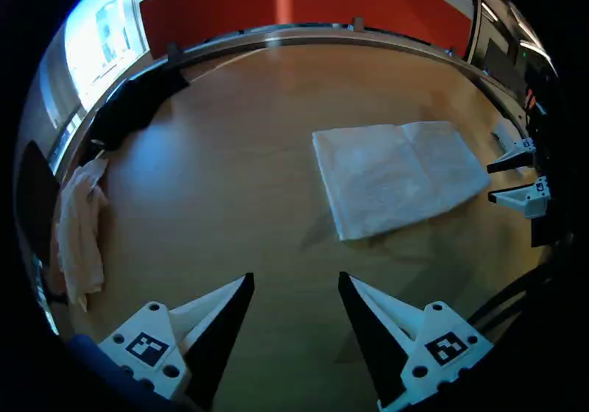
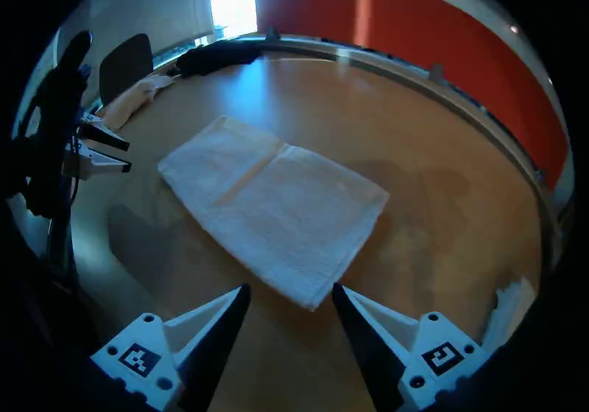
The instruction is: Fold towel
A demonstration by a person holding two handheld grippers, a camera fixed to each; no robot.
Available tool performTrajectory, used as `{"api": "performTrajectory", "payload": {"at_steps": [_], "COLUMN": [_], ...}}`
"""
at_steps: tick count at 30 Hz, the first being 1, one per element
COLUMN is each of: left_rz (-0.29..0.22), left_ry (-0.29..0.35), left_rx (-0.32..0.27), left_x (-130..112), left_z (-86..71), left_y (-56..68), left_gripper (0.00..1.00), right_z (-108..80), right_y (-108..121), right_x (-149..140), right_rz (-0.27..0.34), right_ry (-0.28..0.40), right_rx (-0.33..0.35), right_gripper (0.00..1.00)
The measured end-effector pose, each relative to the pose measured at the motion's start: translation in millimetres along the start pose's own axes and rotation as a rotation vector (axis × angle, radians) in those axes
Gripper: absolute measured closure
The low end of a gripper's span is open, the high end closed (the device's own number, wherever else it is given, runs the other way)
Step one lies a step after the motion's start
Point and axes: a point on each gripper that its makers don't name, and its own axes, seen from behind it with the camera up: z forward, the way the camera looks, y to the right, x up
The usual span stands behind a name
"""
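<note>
My left tongs (image 1: 294,287) gape wide and empty over the round wooden worktop (image 1: 221,191). The white rectangular terry towel (image 2: 272,206) lies flat and folded mid-worktop, its near corner just ahead of my right tongs (image 2: 291,294), which are also wide and empty. Open wood borders every towel edge. A crumpled cream cloth (image 1: 77,228) lies at the rim.

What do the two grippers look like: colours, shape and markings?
Both the left gripper and the right gripper have two wedge-shaped fingers that taper to points: white plastic outside, black on the inner faces. Each finger base carries a square black-and-white marker and small round holes.
</note>
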Motion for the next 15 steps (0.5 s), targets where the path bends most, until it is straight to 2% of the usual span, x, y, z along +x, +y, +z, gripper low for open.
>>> {"api": "performTrajectory", "payload": {"at_steps": [7,11,15], "left_rz": [-0.043,-0.060,-0.074], "left_ry": [-0.013,-0.016,-0.019], "left_rx": [0.032,0.043,0.048], "left_x": [-22,-29,-34], "left_z": [-15.8,-22.2,-27.0], "left_y": [-15.6,-21.1,-23.6], "left_gripper": [0.15,0.15,0.16], "right_z": [1.6,0.9,0.4], "right_y": [4,8,11], "right_x": [-3,-6,-11], "right_rz": [-0.027,-0.034,-0.031], "right_ry": [-0.013,-0.021,-0.038], "right_rx": [0.004,0.006,0.013], "right_gripper": [0.18,0.25,0.37]}}
